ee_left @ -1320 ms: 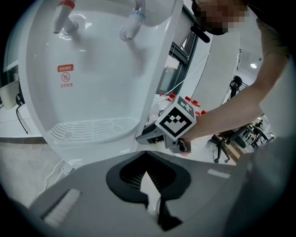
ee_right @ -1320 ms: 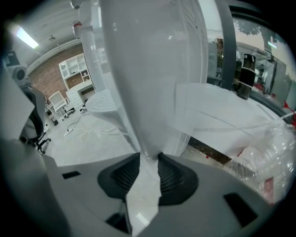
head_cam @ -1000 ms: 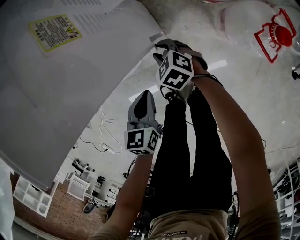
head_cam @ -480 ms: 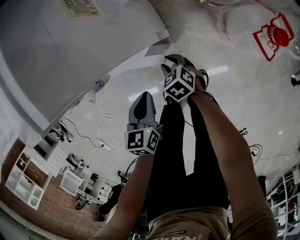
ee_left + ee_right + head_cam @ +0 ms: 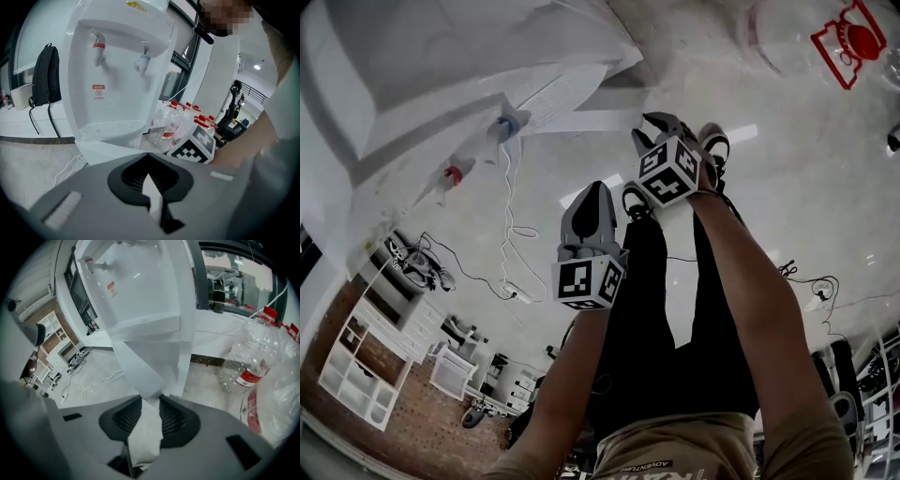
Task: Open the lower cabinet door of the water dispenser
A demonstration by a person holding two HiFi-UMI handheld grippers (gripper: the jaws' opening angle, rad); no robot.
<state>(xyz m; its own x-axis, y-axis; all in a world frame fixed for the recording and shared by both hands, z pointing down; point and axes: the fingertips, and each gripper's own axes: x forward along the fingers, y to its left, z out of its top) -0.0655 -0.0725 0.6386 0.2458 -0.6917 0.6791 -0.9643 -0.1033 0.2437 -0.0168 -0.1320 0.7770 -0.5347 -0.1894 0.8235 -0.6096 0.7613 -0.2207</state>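
The white water dispenser (image 5: pixel 441 75) fills the head view's upper left, its red and blue taps showing. Its lower cabinet door (image 5: pixel 581 120) stands swung out from the body. My right gripper (image 5: pixel 649 124) is at the door's free edge. In the right gripper view the right gripper (image 5: pixel 150 401) is shut on the thin white door panel (image 5: pixel 150 366), which runs up from the pads to the dispenser (image 5: pixel 140 287). My left gripper (image 5: pixel 593 186) hangs lower left of the right one, away from the door, its jaws together and holding nothing. The left gripper (image 5: pixel 152 185) faces the dispenser's (image 5: pixel 117 70) front.
Several clear plastic bottles with red caps (image 5: pixel 243 362) lie on the floor right of the dispenser, also seen as bottles (image 5: pixel 173 122). A white cable (image 5: pixel 511 234) trails over the floor. A black backpack (image 5: pixel 44 70) hangs at the left. The person's legs (image 5: pixel 675 309) stand below the grippers.
The right gripper has moved right and a little down with the door edge, and the door has swung further out. The dispenser's front with its taps has come into the head view.
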